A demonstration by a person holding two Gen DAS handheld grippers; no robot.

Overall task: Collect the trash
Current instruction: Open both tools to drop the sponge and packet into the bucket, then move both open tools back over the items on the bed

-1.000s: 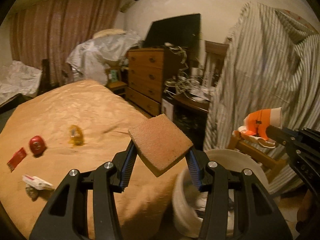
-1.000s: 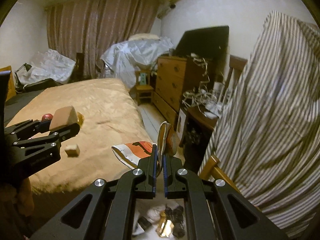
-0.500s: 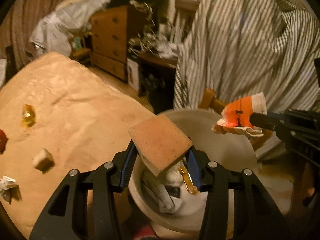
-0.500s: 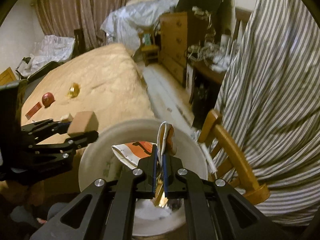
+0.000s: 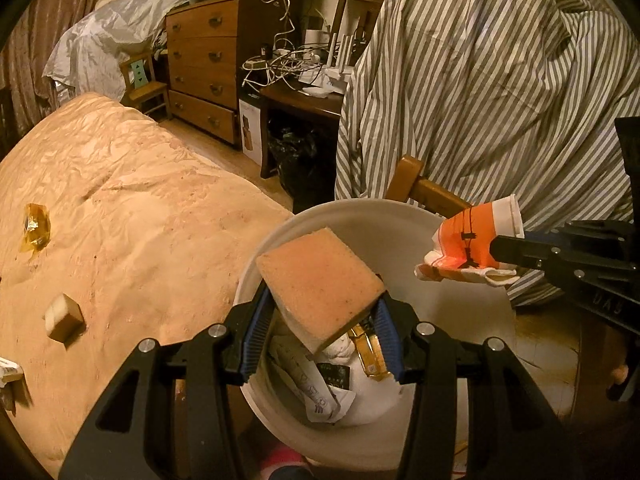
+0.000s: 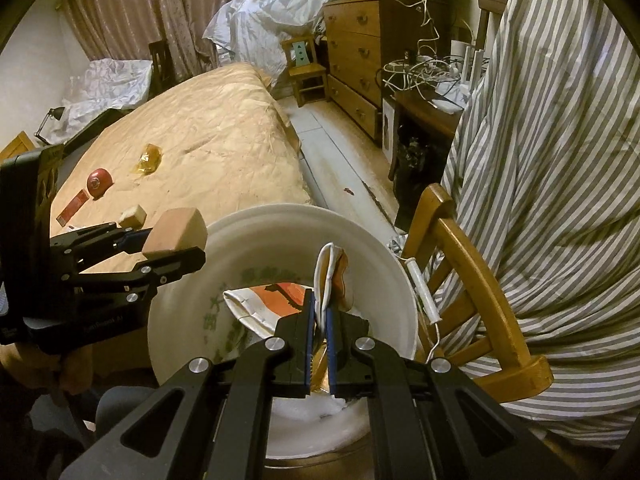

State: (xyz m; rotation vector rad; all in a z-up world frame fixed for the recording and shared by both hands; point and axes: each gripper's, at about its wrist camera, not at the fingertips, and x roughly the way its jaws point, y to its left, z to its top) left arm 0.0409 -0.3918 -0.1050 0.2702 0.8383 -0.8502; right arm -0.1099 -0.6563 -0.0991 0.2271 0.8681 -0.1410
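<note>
My left gripper (image 5: 320,320) is shut on an orange-brown sponge block (image 5: 318,286) and holds it over the open white bin (image 5: 472,316), which has wrappers and paper inside. My right gripper (image 6: 319,314) is shut on a crushed orange-and-white paper cup (image 6: 276,300), also above the bin (image 6: 384,260). The cup shows in the left wrist view (image 5: 474,246); the sponge shows in the right wrist view (image 6: 176,232). On the bed lie a small tan block (image 5: 64,316), a yellow wrapper (image 5: 36,228), a red round item (image 6: 99,180) and a red packet (image 6: 72,208).
The tan bed (image 5: 140,220) lies left of the bin. A wooden chair (image 6: 468,276) draped with striped cloth (image 5: 480,80) stands right of it. A wooden dresser (image 5: 204,64) and a cluttered desk (image 5: 304,92) line the far wall.
Both grippers swung from facing the room to above the bin and tilted downward. The sponge and the cup stay gripped, now over the bin's opening.
</note>
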